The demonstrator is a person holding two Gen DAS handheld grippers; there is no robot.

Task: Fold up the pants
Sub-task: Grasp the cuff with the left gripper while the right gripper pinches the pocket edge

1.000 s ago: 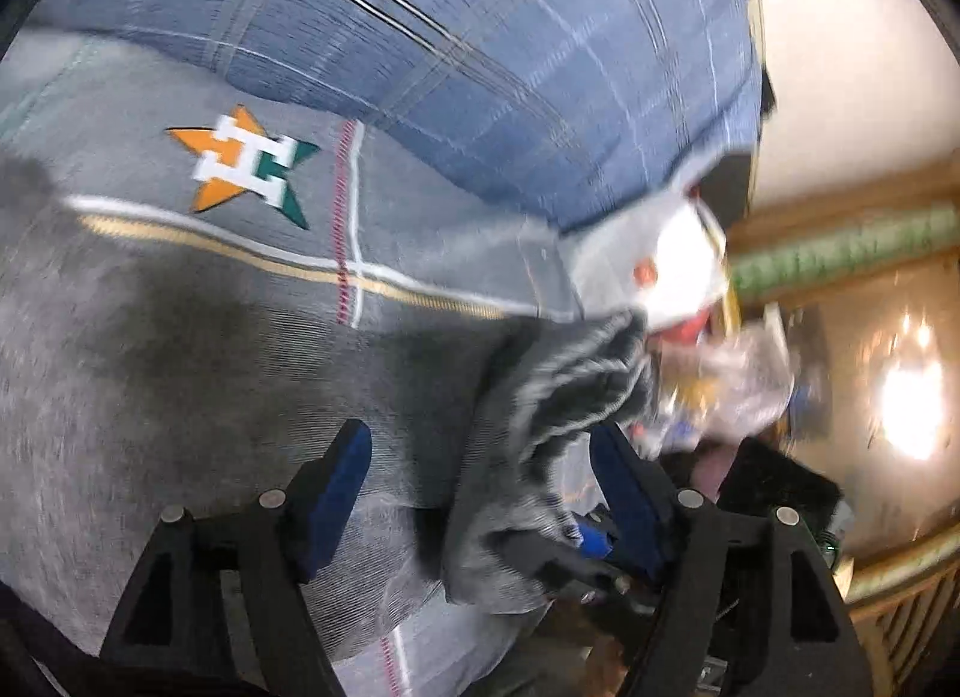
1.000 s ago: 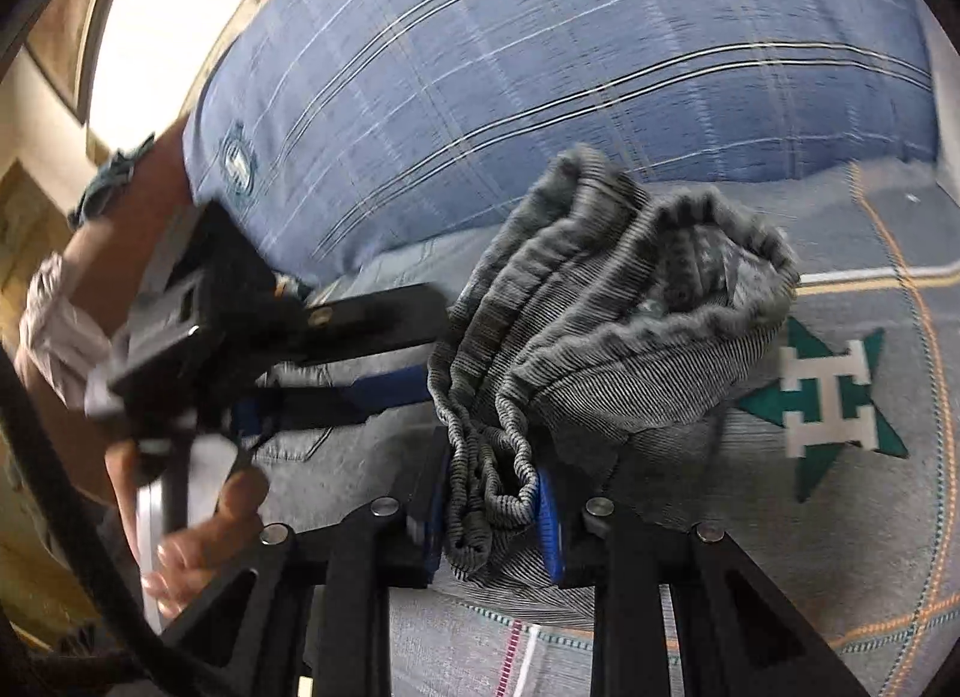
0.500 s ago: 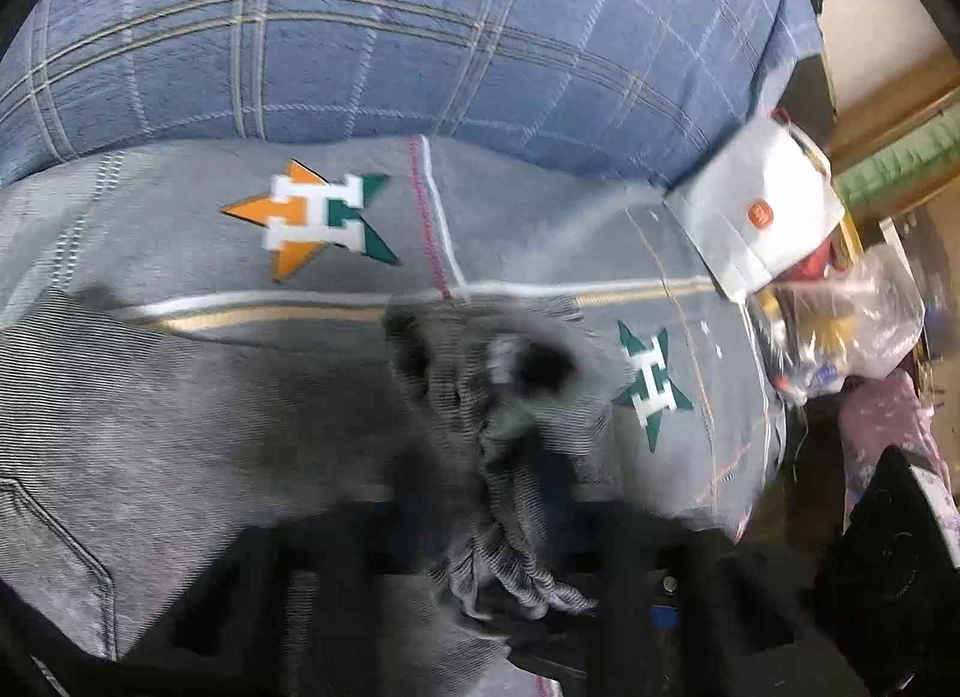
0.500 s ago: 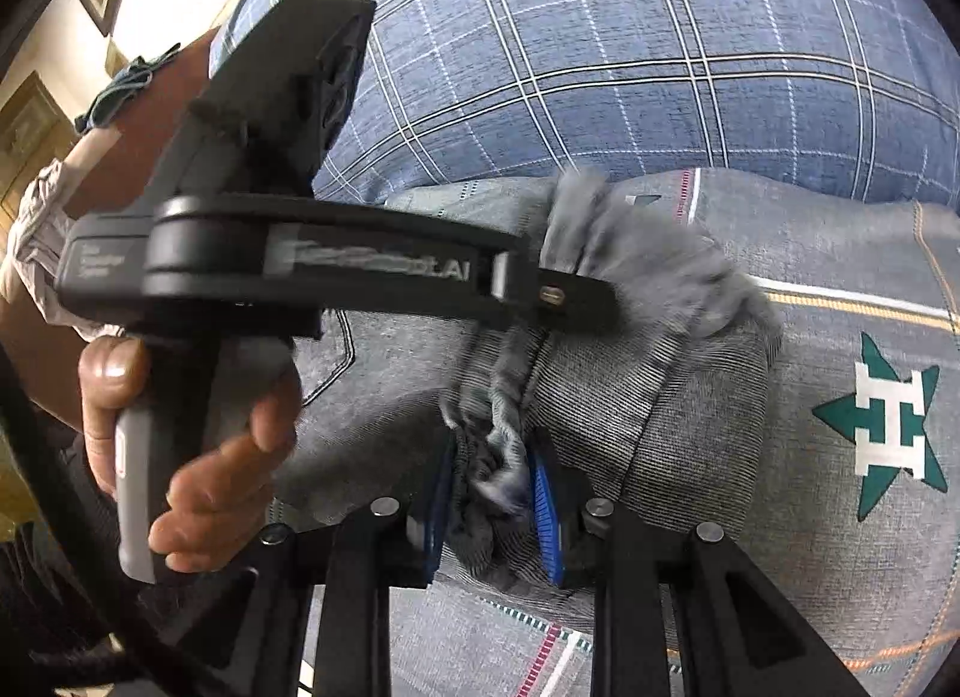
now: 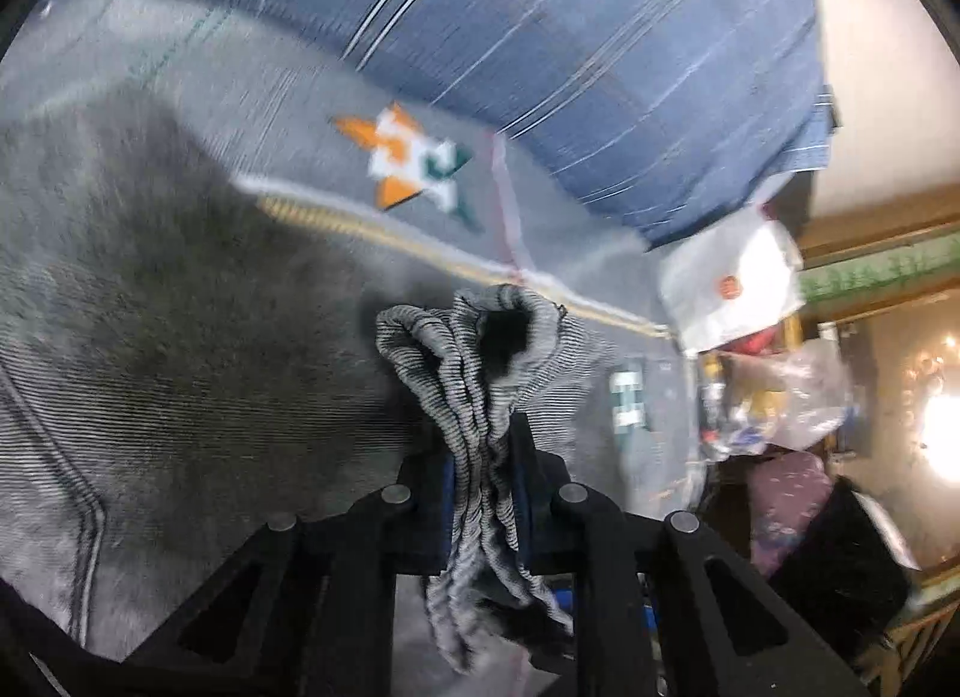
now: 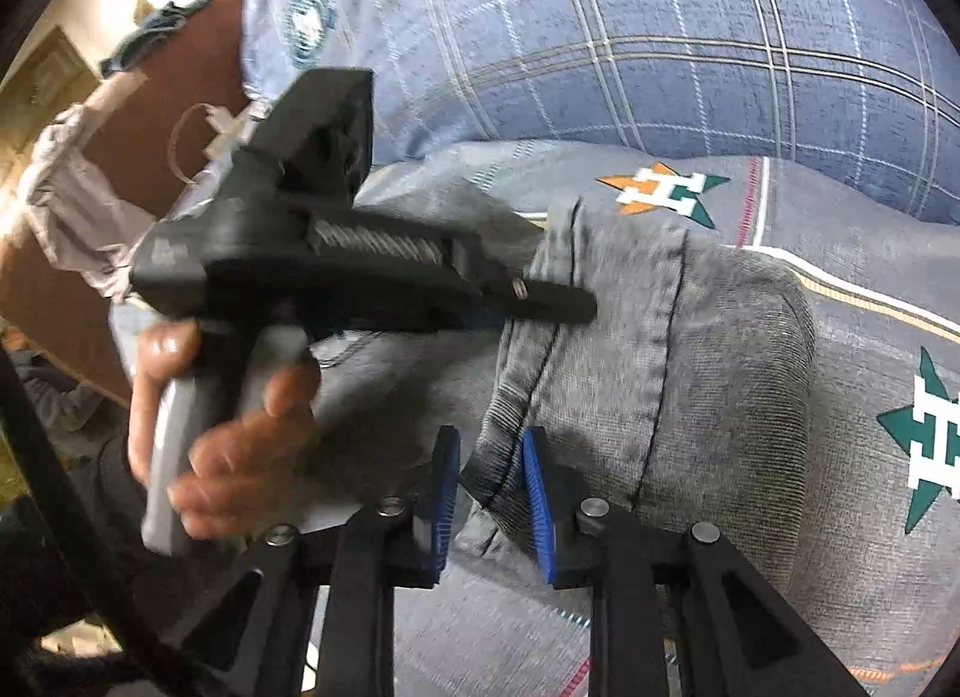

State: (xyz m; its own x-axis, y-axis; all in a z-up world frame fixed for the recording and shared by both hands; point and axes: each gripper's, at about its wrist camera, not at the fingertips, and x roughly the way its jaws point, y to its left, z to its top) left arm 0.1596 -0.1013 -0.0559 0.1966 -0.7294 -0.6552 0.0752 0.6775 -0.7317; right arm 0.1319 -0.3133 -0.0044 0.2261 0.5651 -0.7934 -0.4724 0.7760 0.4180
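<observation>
The grey pants (image 6: 690, 373) lie on a bed covered with a grey-blue bedsheet (image 6: 852, 229) that carries orange-and-green star emblems (image 6: 663, 190). Behind it, at the far edge of the bed, stands a blue plaid pillow (image 6: 630, 31).

The left gripper (image 5: 483, 487) has its fingers closing on a bunched, ribbed part of the pants (image 5: 474, 373) — the gathered fabric stands up between the blue pads and hangs down below them. In the right wrist view the same gripper (image 6: 540, 304) is held by a hand (image 6: 222, 427) and its tip lies on the folded pants near a seam.

The right gripper (image 6: 489, 493) has its fingers narrowly apart with a fold of the grey pants between them — the near edge of the folded cloth is pinched there.

Off the right side of the bed there is a white bag (image 5: 729, 292) and a clear plastic bag (image 5: 780, 391).
</observation>
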